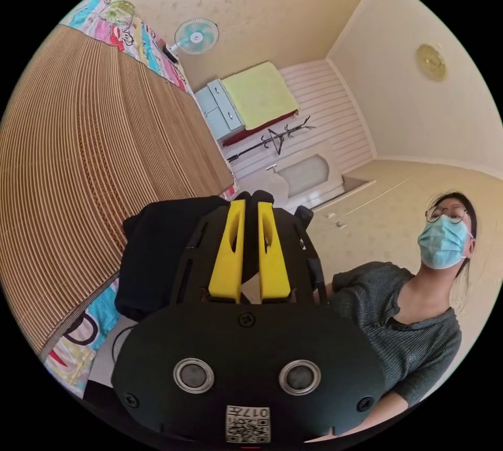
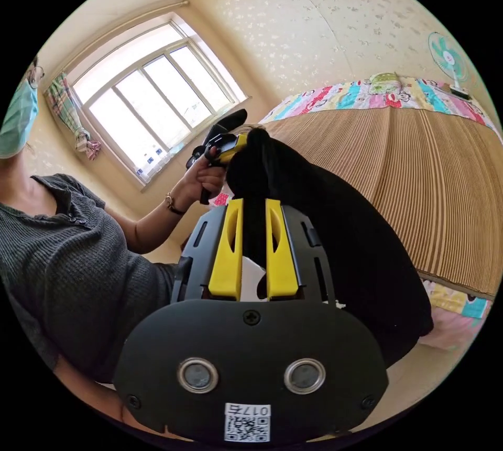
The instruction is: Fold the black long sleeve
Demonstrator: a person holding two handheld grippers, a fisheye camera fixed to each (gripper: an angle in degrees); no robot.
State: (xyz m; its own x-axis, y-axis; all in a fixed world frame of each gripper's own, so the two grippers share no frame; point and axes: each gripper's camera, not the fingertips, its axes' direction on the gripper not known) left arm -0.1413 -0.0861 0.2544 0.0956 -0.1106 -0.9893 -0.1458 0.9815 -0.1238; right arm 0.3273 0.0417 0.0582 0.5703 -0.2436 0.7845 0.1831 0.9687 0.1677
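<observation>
The black long sleeve [image 1: 157, 252] hangs lifted off the bed, bunched between both grippers. In the left gripper view my left gripper [image 1: 251, 210] has its yellow jaws closed on a fold of the black cloth. In the right gripper view my right gripper [image 2: 254, 210] is shut on another fold, and the garment [image 2: 356, 267] drapes down to the right over the bed's edge. The left gripper [image 2: 230, 150] appears further off in that view, held by the person's hand [image 2: 209, 176] and clamped on the top of the cloth.
A bed with a woven bamboo mat [image 1: 89, 157] and a patterned sheet [image 2: 367, 92] lies under the garment. A fan [image 1: 196, 36] stands at its far end. The person [image 1: 414, 304] stands close by; a window [image 2: 152, 100] is behind them.
</observation>
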